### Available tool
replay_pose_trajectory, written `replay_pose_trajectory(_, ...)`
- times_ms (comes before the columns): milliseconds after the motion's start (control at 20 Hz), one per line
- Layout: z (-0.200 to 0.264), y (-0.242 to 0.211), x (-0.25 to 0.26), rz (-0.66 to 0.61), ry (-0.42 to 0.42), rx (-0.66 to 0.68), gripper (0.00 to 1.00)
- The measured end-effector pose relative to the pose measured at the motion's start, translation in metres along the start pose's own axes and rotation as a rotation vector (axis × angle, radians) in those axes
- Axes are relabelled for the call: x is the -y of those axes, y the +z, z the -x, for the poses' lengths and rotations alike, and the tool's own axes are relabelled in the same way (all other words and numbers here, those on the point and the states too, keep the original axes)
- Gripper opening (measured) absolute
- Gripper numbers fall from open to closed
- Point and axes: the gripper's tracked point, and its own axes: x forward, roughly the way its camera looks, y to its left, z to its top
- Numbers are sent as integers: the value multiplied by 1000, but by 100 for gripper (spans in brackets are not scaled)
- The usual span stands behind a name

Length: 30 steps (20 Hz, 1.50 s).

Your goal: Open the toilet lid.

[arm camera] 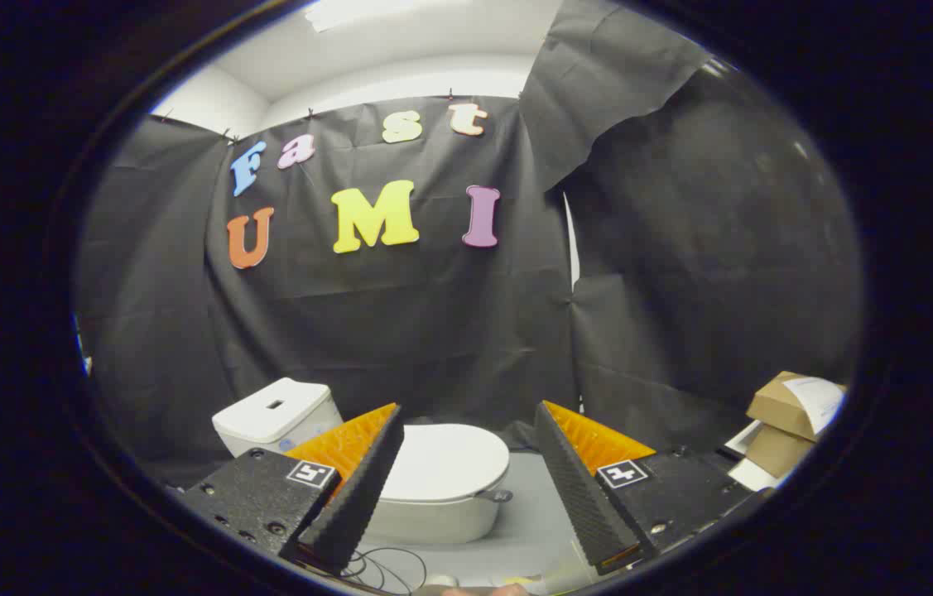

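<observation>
**Gripper wide open, toilet lid down ahead**

The gripper [466, 430] hangs in the air with its jaws spread wide, holding nothing. Beyond the fingers, at about 12 o'clock and partly framed between them, stands a white toilet [433, 517], its lid [449, 459] lying flat and closed. The tank [274, 414] sits at roughly 10 o'clock from the lid. Cardboard boxes [781, 414] are stacked well apart at 3 o'clock. Thin cables [387, 571] lie on the floor near the bowl.

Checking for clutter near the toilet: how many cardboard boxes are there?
2, stacked beyond the right side of the open tool: upper cardboard box on the lower box. More may be hidden.
</observation>
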Motion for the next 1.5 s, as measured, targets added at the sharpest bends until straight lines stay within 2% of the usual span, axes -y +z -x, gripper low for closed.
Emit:
replay_pose_trajectory(200, 4, -1, -2, 12, -28, 10, 100)
replay_pose_trajectory(700, -7, -14, -17, -7, -6, -1, 100)
replay_pose_trajectory(1100, -24, -39, -13, -75, -52, -70, 100)
replay_pose_trajectory(1500, -54, -79, -12, -71, -37, -181, 100)
